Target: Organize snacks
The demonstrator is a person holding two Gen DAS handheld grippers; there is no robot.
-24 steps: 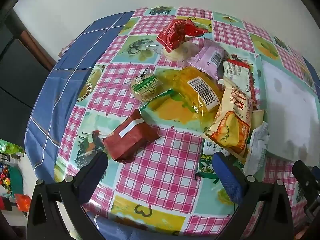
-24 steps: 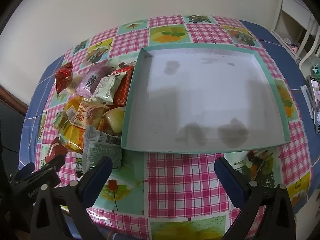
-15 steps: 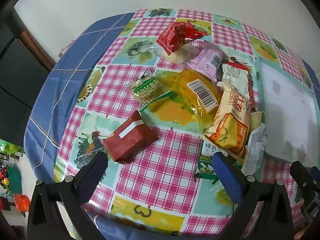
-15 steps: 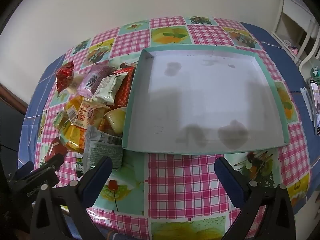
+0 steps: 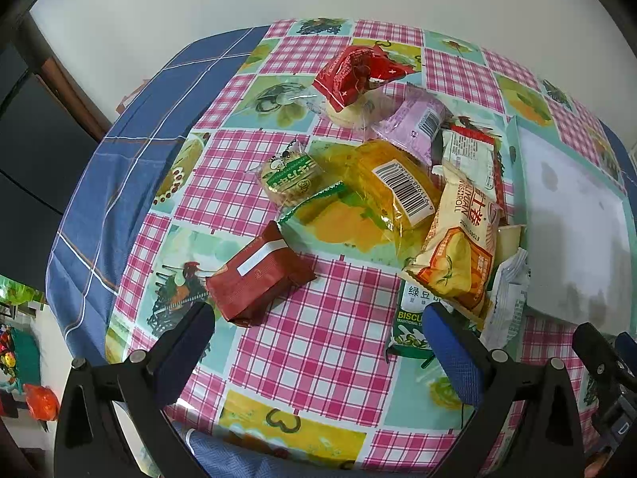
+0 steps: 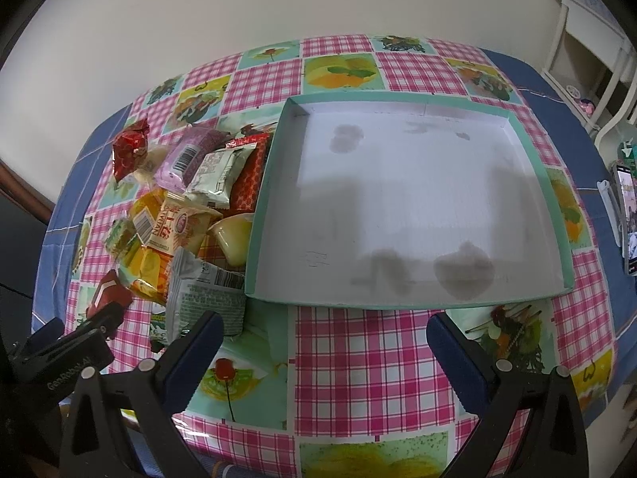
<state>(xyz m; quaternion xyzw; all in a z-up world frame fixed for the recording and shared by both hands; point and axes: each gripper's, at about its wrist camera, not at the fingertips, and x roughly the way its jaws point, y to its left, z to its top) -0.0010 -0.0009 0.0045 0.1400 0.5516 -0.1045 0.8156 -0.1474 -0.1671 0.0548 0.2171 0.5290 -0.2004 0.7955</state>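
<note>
A pile of snack packets lies on the checked tablecloth left of a shallow teal-rimmed white tray (image 6: 529,159), which holds nothing. In the left wrist view a dark red packet (image 5: 260,275) lies nearest, just beyond my open left gripper (image 5: 318,338). Behind it are a yellow bag with a barcode (image 5: 394,187), a green-and-gold cookie (image 5: 290,177), an orange-and-cream packet (image 5: 462,247), a purple packet (image 5: 414,123) and a bright red packet (image 5: 354,73). My right gripper (image 6: 322,342) is open and empty, in front of the tray's near edge; a grey-white packet (image 6: 203,290) lies by its left finger.
The tray also shows at the right of the left wrist view (image 5: 573,219). A blue cloth (image 5: 131,167) covers the table's left part. A phone (image 6: 627,215) lies at the far right edge. White furniture (image 6: 589,40) stands beyond the table on the right.
Both grippers have shifted only slightly; the left wrist view has drifted a little so the snacks sit marginally lower. Nothing was taken hold of or moved.
</note>
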